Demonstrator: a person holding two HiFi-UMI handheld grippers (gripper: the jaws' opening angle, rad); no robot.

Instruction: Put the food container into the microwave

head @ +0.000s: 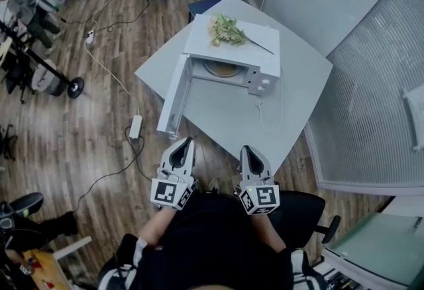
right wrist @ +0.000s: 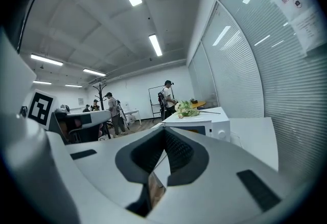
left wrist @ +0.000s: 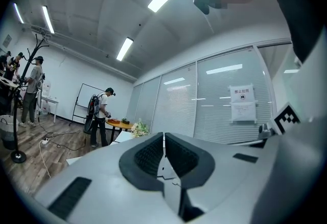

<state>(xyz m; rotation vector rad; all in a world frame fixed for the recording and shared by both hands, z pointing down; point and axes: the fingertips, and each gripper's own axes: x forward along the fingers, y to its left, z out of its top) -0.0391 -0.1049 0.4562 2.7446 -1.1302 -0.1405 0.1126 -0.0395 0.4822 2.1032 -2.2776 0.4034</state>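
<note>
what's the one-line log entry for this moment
microwave: open, on table | flowers: on top of it | left gripper: shut, empty | right gripper: shut, empty

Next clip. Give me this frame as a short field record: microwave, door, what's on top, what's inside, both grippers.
microwave: white, on the grey table
door: open, swung out sideways
on top: flowers
inside: round yellowish item; container or turntable unclear
left gripper: jaws together, empty, near the person's body
right gripper: jaws together, empty, near the person's body
</note>
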